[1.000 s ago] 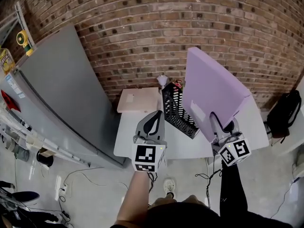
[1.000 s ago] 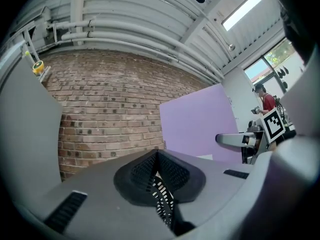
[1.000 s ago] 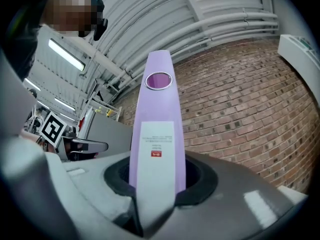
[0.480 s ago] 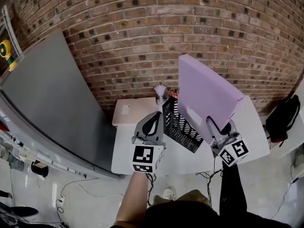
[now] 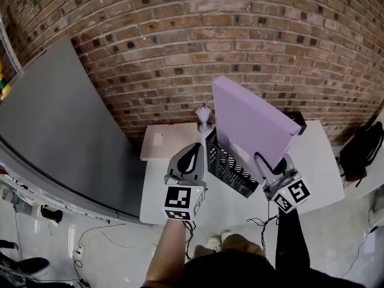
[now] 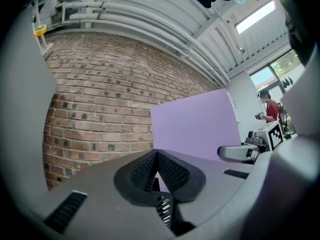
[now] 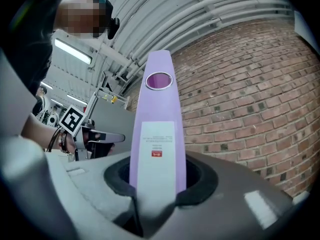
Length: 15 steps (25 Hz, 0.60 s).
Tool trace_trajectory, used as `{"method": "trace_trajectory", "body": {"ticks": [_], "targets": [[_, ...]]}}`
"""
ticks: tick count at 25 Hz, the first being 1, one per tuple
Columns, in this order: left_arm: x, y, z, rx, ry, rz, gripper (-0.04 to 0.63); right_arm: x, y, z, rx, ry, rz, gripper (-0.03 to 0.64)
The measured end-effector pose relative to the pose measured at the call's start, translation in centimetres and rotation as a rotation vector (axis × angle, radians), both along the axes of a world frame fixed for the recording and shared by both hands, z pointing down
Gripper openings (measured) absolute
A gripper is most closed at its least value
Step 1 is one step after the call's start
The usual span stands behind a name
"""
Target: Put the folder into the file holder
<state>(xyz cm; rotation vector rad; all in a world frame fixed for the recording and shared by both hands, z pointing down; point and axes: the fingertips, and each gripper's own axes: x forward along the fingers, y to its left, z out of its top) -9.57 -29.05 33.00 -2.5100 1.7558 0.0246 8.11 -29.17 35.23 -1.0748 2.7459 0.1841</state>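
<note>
The right gripper [image 5: 264, 162] grips the spine of the upright purple folder [image 5: 249, 122] close above the black file holder [image 5: 231, 171] on the table [image 5: 318, 170], while the left gripper [image 5: 193, 151], jaws together and empty, hovers at the holder's left.

My left gripper [image 5: 195, 146] is a grey shell with a dark oval recess just behind its jaws and a white cube [image 5: 182, 201] of black square markers at the rear. My right gripper [image 5: 260, 157] matches it, and a black sleeve [image 5: 291, 239] trails behind.
</note>
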Motion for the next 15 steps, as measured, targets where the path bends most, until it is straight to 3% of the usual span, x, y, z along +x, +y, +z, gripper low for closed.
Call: {"method": "trace_trajectory", "body": {"ticks": [15], "targets": [[1.7,-4.6,1.1,-0.050,-0.058,-0.081,0.005,0.1,-4.5,1.5,-0.034,-0.050,-0.092,0.147]]}}
